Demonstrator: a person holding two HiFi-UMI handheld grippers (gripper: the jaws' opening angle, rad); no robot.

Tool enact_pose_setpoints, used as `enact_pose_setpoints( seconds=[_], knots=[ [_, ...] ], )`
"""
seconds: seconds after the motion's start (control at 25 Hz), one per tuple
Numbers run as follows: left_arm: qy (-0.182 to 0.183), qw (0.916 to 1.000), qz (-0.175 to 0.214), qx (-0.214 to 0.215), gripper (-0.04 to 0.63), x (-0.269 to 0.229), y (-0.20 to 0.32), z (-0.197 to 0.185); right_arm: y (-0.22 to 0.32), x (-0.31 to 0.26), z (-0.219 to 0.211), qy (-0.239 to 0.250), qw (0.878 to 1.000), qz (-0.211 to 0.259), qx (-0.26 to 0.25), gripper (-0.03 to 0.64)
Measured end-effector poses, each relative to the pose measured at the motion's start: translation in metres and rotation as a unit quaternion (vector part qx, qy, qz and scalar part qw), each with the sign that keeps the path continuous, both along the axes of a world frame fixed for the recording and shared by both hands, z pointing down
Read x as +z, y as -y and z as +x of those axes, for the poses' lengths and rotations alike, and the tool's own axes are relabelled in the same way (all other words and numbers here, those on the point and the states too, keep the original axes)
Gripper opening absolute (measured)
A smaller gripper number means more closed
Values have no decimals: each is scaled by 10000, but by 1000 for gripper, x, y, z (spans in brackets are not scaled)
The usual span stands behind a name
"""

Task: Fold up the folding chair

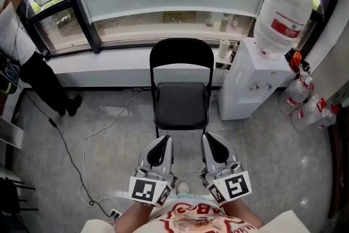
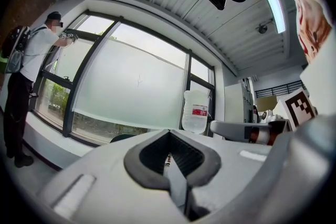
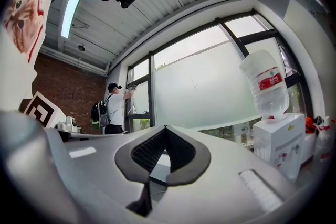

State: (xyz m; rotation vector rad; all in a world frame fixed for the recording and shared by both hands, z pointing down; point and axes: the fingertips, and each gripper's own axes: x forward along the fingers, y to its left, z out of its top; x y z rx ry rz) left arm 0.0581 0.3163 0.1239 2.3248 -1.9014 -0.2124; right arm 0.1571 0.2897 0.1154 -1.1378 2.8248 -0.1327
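The black folding chair (image 1: 181, 95) stands unfolded on the tiled floor, its backrest toward the window and its seat flat. My left gripper (image 1: 163, 139) and right gripper (image 1: 209, 138) are side by side just short of the seat's front edge, one near each front corner, not touching it. In the left gripper view the left gripper (image 2: 169, 134) has its jaws together with nothing between them, and the top of the chair back (image 2: 123, 138) shows just beyond. The right gripper (image 3: 165, 128) is likewise shut and empty in its own view.
A white water dispenser (image 1: 255, 82) with a large bottle (image 1: 283, 11) stands right of the chair, and empty bottles (image 1: 308, 106) lie further right. A person (image 1: 22, 52) stands at the window on the left. A cable (image 1: 82, 172) runs over the floor at the left.
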Motion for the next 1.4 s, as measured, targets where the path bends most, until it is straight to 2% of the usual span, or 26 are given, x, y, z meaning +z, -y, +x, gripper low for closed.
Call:
enact_pose_setpoints(
  seconds=[0.2,0.48,1.12,1.4],
  knots=[
    [69,9997,-90,-220,0,7,13,-8,15,12,0,40,9999,-111,-75,21],
    [45,9994,-225,-274,0,22,46,-30,56,20,-19,14,9999,-111,-99,21],
    [250,9990,-173,329,0,23,275,-124,266,32,-113,-112,9988,-92,458,21],
    [92,9984,-451,324,0,43,317,-126,300,44,-119,-208,9985,-339,372,21]
  ],
)
